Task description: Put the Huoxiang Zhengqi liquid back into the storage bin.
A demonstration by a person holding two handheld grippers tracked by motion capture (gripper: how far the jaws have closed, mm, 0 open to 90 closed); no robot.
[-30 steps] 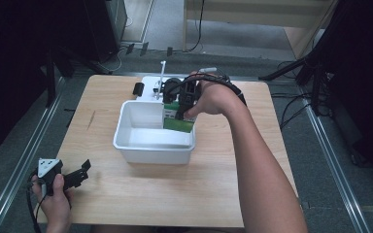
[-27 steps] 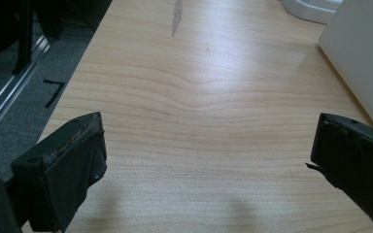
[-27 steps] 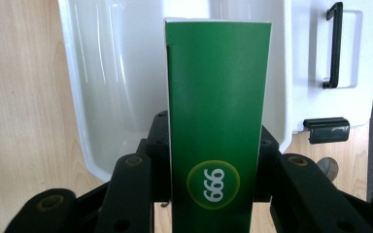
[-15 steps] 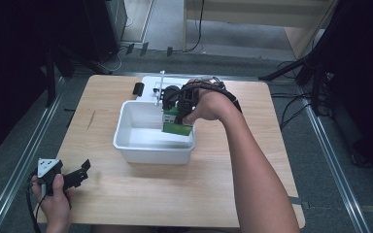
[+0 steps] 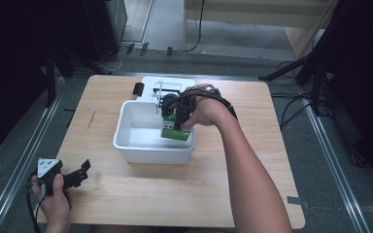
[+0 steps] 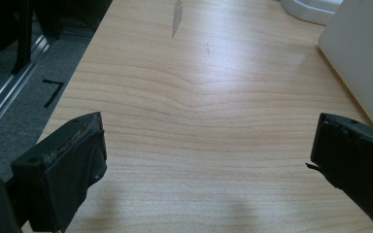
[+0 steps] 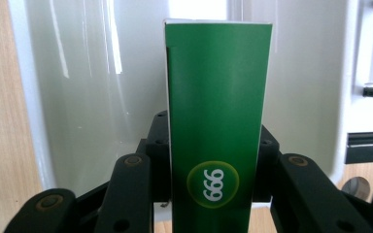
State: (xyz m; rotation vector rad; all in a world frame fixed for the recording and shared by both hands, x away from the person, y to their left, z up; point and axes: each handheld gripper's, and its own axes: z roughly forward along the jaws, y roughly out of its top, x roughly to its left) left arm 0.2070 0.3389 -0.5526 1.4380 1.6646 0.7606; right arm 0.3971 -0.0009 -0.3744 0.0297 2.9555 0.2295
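Jaws of your right gripper pinch the green 999 carton between them, over the white tub, apparently to lower it inside, while your left gripper rests spread and empty over bare tabletop.

Your green box is a tall, narrow carton with a white "999" in a yellow-ringed circle near its lower end. In the right gripper view it fills the centre of the frame, clamped on both sides. In the high view it sits at frame centre, over the right side of the white tub, a rectangular open-topped plastic container on the surface.
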